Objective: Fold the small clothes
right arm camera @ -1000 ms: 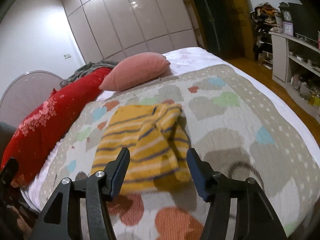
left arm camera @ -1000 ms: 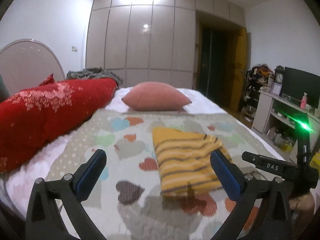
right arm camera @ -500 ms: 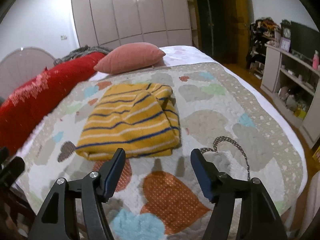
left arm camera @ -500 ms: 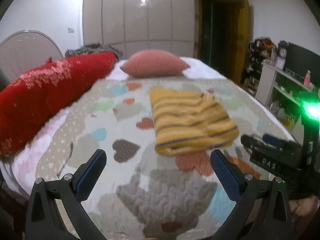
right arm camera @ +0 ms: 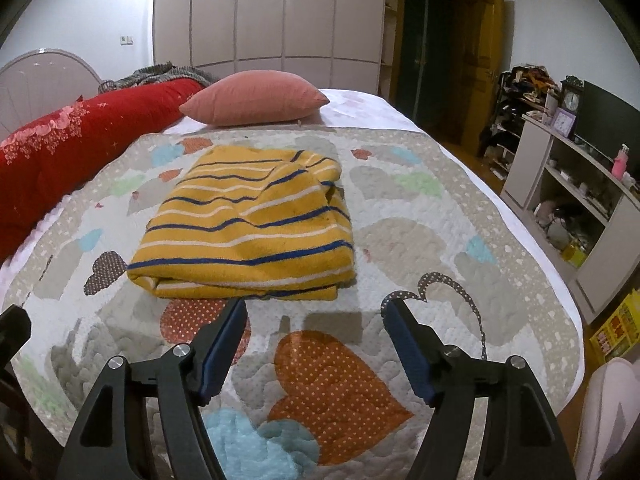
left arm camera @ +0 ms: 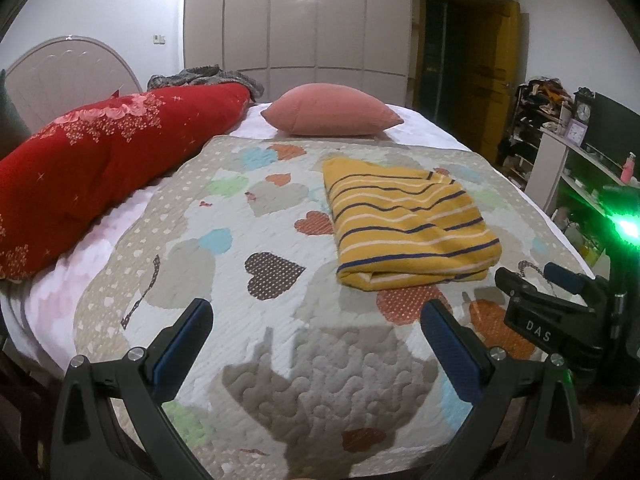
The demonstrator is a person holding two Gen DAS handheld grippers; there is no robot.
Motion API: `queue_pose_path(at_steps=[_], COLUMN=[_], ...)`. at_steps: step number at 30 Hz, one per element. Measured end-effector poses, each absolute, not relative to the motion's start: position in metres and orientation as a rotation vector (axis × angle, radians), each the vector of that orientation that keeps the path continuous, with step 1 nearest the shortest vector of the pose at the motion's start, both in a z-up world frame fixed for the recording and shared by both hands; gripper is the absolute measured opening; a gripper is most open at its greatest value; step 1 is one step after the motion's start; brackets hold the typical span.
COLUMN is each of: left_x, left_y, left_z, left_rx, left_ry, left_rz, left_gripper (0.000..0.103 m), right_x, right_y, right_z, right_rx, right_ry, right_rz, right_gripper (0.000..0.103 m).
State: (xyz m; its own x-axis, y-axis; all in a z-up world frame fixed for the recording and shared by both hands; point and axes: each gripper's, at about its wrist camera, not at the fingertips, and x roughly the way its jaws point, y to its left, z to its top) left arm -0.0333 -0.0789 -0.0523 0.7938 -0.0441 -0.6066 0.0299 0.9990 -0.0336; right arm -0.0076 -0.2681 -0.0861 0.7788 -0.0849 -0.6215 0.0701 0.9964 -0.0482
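A yellow garment with dark blue and white stripes (left arm camera: 408, 224) (right arm camera: 248, 224) lies folded into a thick rectangle on the heart-patterned quilt (left arm camera: 256, 248) (right arm camera: 400, 248). My left gripper (left arm camera: 316, 316) hovers open over the quilt's near part, left of and nearer than the garment, with nothing between its blue pads. My right gripper (right arm camera: 314, 312) stands just short of the garment's near edge, jaws still opening, with only quilt between them. The right gripper's black body (left arm camera: 560, 312) shows at the right edge of the left wrist view.
A pink cushion (left arm camera: 332, 110) (right arm camera: 256, 98) lies at the far end of the bed. A rolled red duvet (left arm camera: 100, 160) (right arm camera: 72, 148) runs along the left side. A white shelf unit (right arm camera: 568, 200) stands beyond the bed's right edge, and wardrobes (left arm camera: 296, 20) line the far wall.
Both grippers have drawn back from the garment toward the bed's near edge and tilted further down. The right gripper's jaws have spread wider and rolled level. The garment stays folded on the quilt.
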Motion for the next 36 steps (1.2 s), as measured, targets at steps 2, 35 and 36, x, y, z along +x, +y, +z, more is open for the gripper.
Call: queue_pose_path(at_steps=[2, 35, 36], left_x=[-0.033, -0.025, -0.025], left_y=[-0.079, -0.088, -0.089], left_z=[-0.055, -0.082, -0.082], left_rx=[-0.018, 0.041, 0.041], left_ry=[0.662, 0.786, 0.787], left_rz=[-0.037, -0.02, -0.023], left_gripper=[0.103, 0.103, 0.103], right_x=[-0.007, -0.002, -0.002], right_y=[-0.267, -0.26, -0.259], right_z=[-0.087, -0.104, -0.104], right_rx=[-0.037, -0.076, -0.077], right_ry=[0.674, 0.729, 0.729], right_rz=[-0.097, -0.107, -0.106], right_gripper=[0.077, 0.08, 0.08])
